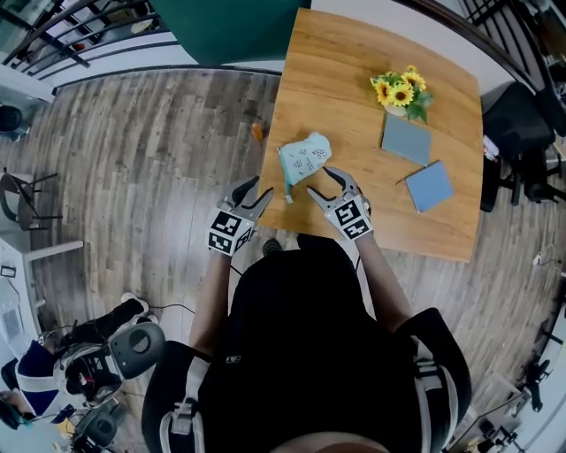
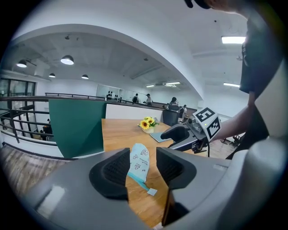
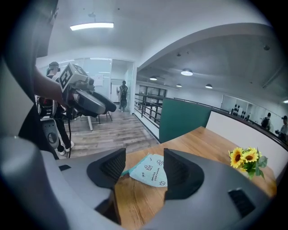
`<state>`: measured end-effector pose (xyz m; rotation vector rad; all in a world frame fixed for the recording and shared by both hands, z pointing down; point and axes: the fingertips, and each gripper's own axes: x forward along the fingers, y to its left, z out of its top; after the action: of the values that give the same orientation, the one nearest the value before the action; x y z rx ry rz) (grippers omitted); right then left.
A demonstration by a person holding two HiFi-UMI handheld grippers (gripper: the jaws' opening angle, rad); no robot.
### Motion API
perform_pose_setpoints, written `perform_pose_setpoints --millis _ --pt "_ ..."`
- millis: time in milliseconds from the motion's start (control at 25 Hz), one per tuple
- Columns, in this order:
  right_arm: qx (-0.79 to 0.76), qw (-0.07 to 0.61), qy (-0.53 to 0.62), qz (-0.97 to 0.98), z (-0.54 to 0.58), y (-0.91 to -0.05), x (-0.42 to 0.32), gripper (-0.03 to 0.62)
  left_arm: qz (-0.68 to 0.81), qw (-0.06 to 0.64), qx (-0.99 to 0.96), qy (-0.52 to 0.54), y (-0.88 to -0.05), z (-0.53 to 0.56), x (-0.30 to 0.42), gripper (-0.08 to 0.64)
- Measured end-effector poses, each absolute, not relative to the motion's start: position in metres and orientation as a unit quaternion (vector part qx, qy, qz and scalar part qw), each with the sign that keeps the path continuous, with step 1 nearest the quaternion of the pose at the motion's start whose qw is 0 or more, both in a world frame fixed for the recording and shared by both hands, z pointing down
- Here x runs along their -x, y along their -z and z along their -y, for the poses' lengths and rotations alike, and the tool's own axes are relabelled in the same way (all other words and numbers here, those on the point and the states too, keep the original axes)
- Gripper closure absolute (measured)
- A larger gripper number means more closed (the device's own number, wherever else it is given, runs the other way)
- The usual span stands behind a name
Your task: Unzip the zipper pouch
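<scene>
A light blue zipper pouch [image 1: 305,157] with small printed drawings lies near the left front corner of the wooden table [image 1: 340,62], its teal zipper edge and pull tab toward me. Neither gripper touches it. My left gripper [image 1: 253,195] hovers off the table's left edge, jaws open. My right gripper [image 1: 320,182] sits just right of the pouch, also open. In the left gripper view the pouch [image 2: 139,162] shows in the gap of the left gripper [image 2: 143,167], well beyond the pads. In the right gripper view the pouch [image 3: 152,170] lies ahead of the right gripper [image 3: 144,169].
A small pot of sunflowers [image 1: 402,91] stands at the table's back right, with two grey-blue notebooks [image 1: 406,139] [image 1: 429,186] in front of it. A green partition [image 1: 230,26] is behind the table, a dark chair [image 1: 522,124] to its right, and gear on the floor [image 1: 115,349] at left.
</scene>
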<state>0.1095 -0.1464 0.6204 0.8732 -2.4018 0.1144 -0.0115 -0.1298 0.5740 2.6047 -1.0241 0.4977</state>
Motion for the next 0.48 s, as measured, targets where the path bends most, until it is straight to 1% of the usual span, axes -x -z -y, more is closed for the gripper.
perform_pose_setpoints --millis 200,480 --pt "-0.311 0.296 -0.056 0.901 0.158 -0.628 -0.106 0.310 0.361 0.172 -0.899 -0.179 -0.582 0.137 0.015 0.364" --pt "-0.283 0.314 -0.061 0.904 0.175 -0.647 -0.106 0.310 0.373 0.190 -0.890 -0.181 -0.596 0.147 0.011 0.359"
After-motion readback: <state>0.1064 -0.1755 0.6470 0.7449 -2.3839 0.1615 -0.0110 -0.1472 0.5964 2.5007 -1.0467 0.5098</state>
